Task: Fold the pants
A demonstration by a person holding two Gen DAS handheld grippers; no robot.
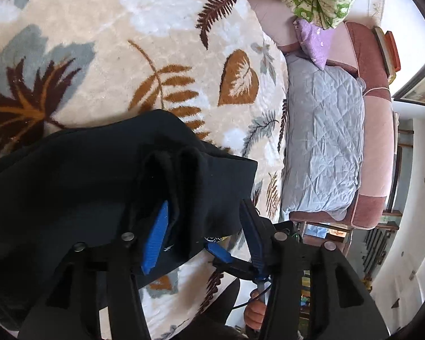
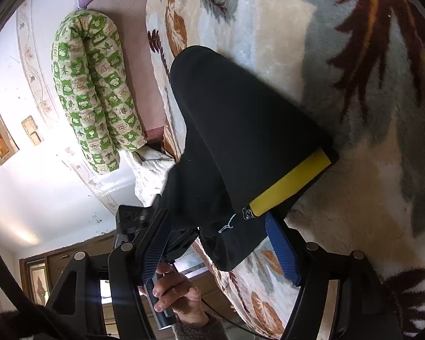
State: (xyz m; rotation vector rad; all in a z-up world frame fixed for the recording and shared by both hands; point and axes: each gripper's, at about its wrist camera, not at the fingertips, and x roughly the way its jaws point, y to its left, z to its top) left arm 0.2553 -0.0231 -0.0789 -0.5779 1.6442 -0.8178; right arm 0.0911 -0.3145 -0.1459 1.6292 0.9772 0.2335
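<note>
The black pants [image 1: 79, 175] lie partly folded on a leaf-patterned blanket [image 1: 127, 56]. In the left wrist view my left gripper [image 1: 204, 215] has its blue fingers [image 1: 155, 243] wide apart, with bunched black cloth draped between them. In the right wrist view the pants [image 2: 235, 130] show a yellow stripe [image 2: 291, 182] and a small white logo. My right gripper [image 2: 221, 226] straddles the pants' lower edge with its blue fingers [image 2: 282, 252] well apart. The other gripper and the hand holding it [image 2: 178, 291] show at the bottom.
The blanket covers a bed. A grey quilted pad [image 1: 325, 141] and a purple pillow [image 1: 314, 42] lie on a pink bench to the right. A green patterned bolster [image 2: 93, 90] lies near the white wall. The bed's edge runs close to both grippers.
</note>
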